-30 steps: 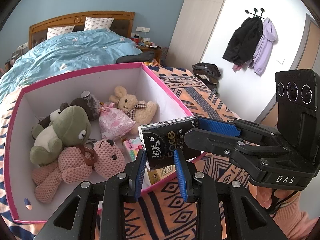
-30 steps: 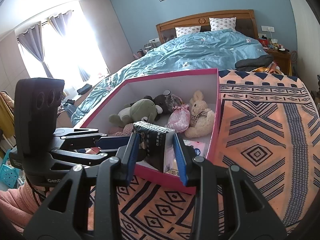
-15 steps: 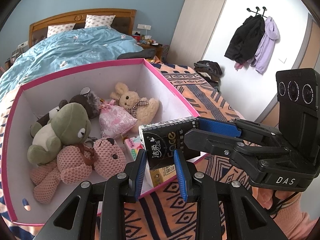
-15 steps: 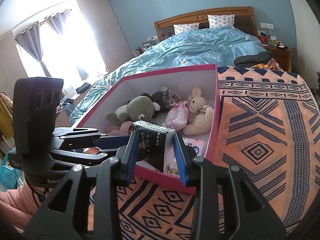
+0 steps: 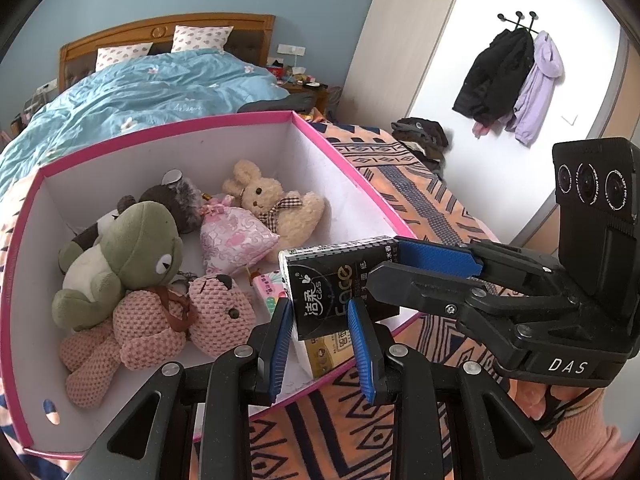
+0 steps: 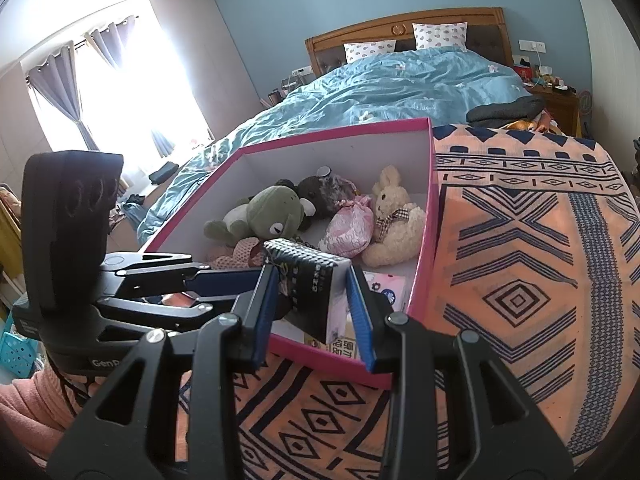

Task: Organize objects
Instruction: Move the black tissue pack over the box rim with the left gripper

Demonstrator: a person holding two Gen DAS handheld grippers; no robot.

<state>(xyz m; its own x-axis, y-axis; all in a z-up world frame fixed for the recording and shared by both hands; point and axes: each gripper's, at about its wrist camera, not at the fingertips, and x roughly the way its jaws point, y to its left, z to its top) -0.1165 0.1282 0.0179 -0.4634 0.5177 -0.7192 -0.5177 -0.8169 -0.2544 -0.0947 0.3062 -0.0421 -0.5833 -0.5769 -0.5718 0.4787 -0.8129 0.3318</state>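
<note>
A black tissue pack (image 5: 332, 280) (image 6: 310, 280) hangs over the near right corner of the pink-rimmed white box (image 5: 352, 168) (image 6: 430, 208). My right gripper (image 6: 312, 276) (image 5: 386, 266) is shut on the pack, one blue pad on each side. My left gripper (image 5: 320, 308) (image 6: 240, 280) is shut on the pack's near lower corner, coming in from the other side. Inside the box lie a green frog plush (image 5: 136, 248), a pink bear (image 5: 176, 320), a cream rabbit (image 5: 276, 208), a pink pouch (image 5: 232, 240) and other small packs (image 5: 272, 284) under the held one.
The box rests on an orange patterned blanket (image 6: 520, 260) that stretches to the right. Behind it is a bed with a blue duvet (image 6: 400, 80). Coats (image 5: 512, 76) hang on the far wall. A hand in a pink sleeve (image 5: 580, 440) holds the right gripper.
</note>
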